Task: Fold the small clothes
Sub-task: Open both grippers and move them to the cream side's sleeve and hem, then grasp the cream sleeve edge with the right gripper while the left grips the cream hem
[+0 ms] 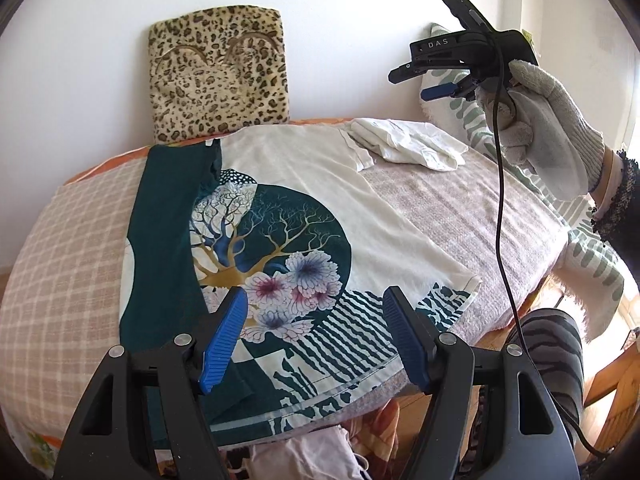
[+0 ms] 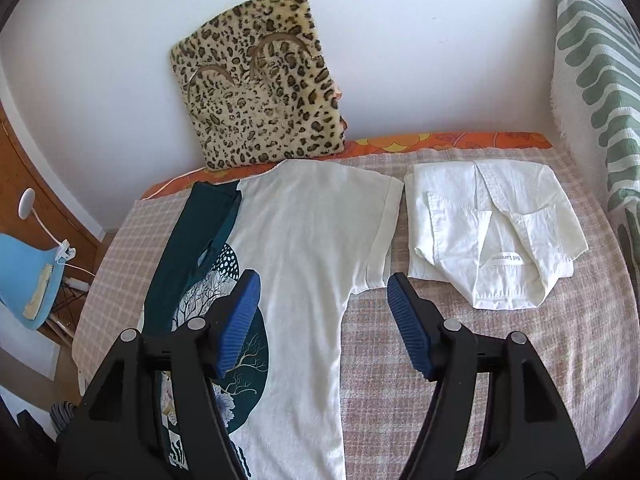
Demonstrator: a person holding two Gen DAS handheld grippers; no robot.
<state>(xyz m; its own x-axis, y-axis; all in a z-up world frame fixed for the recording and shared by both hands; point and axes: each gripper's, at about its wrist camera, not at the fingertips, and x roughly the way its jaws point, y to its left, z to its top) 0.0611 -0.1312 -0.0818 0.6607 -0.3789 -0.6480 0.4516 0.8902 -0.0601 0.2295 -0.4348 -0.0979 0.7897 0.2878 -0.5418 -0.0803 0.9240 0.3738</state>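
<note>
A cream T-shirt (image 1: 320,200) with a dark green tree-and-flower print lies flat on the checked bed cover (image 1: 60,280); its left side is folded over, dark green back showing (image 1: 168,248). It also shows in the right wrist view (image 2: 304,248). My left gripper (image 1: 314,320) is open and empty, above the shirt's lower hem. My right gripper (image 2: 324,308) is open and empty, above the shirt's right sleeve (image 2: 380,236). In the left wrist view the right gripper (image 1: 432,80) is held high in a gloved hand at the right.
A folded white shirt (image 2: 492,236) lies at the back right of the bed. A leopard-print cushion (image 2: 260,96) leans on the wall. A green-striped cushion (image 2: 600,80) stands at the right. A blue chair (image 2: 28,276) is off the left edge. More clothes (image 1: 312,456) lie below the near edge.
</note>
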